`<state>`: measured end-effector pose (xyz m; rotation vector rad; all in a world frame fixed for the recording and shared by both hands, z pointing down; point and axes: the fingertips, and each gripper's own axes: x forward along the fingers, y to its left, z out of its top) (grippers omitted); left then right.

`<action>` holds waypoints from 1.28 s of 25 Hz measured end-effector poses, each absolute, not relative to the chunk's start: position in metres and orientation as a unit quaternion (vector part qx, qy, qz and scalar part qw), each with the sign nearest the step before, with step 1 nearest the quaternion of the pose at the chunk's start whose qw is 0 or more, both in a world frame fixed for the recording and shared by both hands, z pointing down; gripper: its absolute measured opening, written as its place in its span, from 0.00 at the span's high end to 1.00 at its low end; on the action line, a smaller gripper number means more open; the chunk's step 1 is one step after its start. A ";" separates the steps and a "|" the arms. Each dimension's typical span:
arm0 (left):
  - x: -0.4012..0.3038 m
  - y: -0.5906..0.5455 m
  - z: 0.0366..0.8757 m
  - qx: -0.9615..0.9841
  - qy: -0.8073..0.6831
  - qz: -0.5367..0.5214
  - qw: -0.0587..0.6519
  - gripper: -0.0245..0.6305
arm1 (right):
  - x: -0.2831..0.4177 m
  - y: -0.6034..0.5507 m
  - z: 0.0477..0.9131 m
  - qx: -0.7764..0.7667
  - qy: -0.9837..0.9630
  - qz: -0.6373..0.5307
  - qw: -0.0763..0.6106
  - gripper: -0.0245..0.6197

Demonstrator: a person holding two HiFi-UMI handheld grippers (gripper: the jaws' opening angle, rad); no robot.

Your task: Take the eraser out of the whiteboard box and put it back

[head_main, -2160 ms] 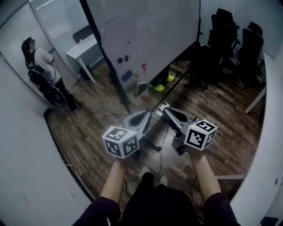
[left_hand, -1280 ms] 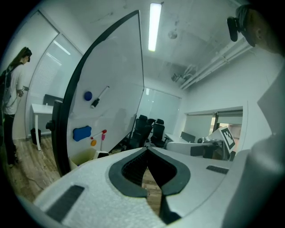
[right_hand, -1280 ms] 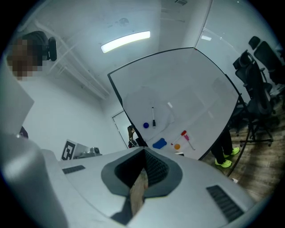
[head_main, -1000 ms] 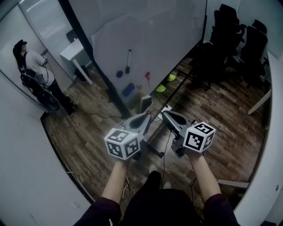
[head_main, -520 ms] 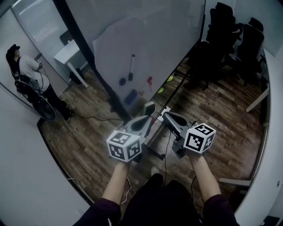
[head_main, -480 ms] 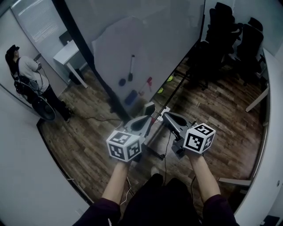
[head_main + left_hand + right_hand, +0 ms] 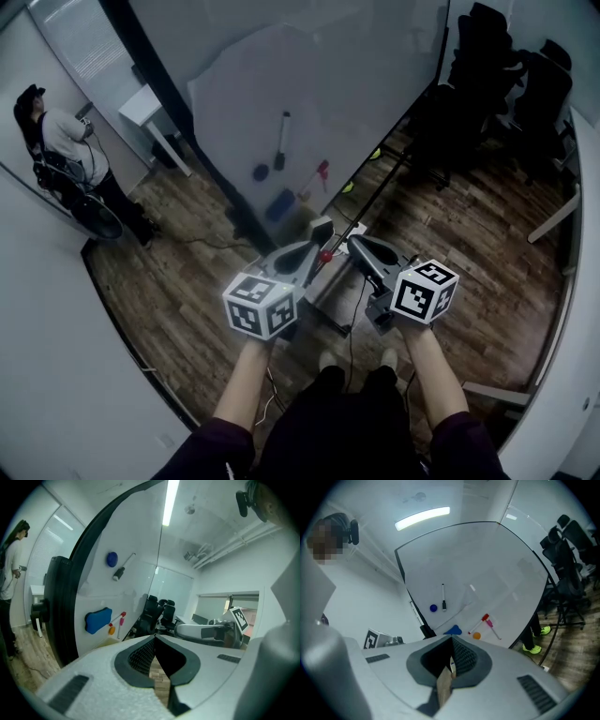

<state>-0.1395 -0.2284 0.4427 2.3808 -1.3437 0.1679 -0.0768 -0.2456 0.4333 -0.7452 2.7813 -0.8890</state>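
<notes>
head view: steeply down, far | gripper views: forward, nearer | shared: whiteboard (image 7: 328,84)

1. The large white whiteboard (image 7: 309,94) has a smooth, glossy, reflective face.
2. The brown wood-plank floor (image 7: 178,281) below the whiteboard is matt and grained.
3. The blue wavy-edged eraser (image 7: 278,204) on the whiteboard has a dull finish.
4. The left gripper (image 7: 154,638) has a grainy matt white plastic shell and ribbed black pads (image 7: 139,657).

Counts around the whiteboard

One whiteboard (image 7: 309,84) carries one blue eraser (image 7: 278,205), three pens (black marker (image 7: 282,141), red marker (image 7: 319,173), pink marker (image 7: 493,627)) and two round magnets (blue magnet (image 7: 260,172), orange magnet (image 7: 476,635)). Two grippers: left gripper (image 7: 317,247), right gripper (image 7: 352,242). One bystander (image 7: 61,141), one white desk (image 7: 145,105), two green shoes (image 7: 530,649); the black chairs (image 7: 525,84) overlap beyond counting.
</notes>
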 end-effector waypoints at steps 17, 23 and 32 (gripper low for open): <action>-0.137 -0.274 0.491 0.831 -0.490 0.244 0.096 0.84 | -0.058 -0.261 0.444 -0.241 0.917 -0.309 0.073 0.96; -0.137 -0.289 0.511 0.815 -0.497 0.285 0.080 0.70 | -0.044 -0.267 0.454 -0.257 0.911 -0.316 0.073 0.96; -0.144 -0.303 0.530 0.793 -0.504 0.332 0.083 0.64 | -0.030 -0.278 0.463 -0.274 0.904 -0.320 0.076 0.96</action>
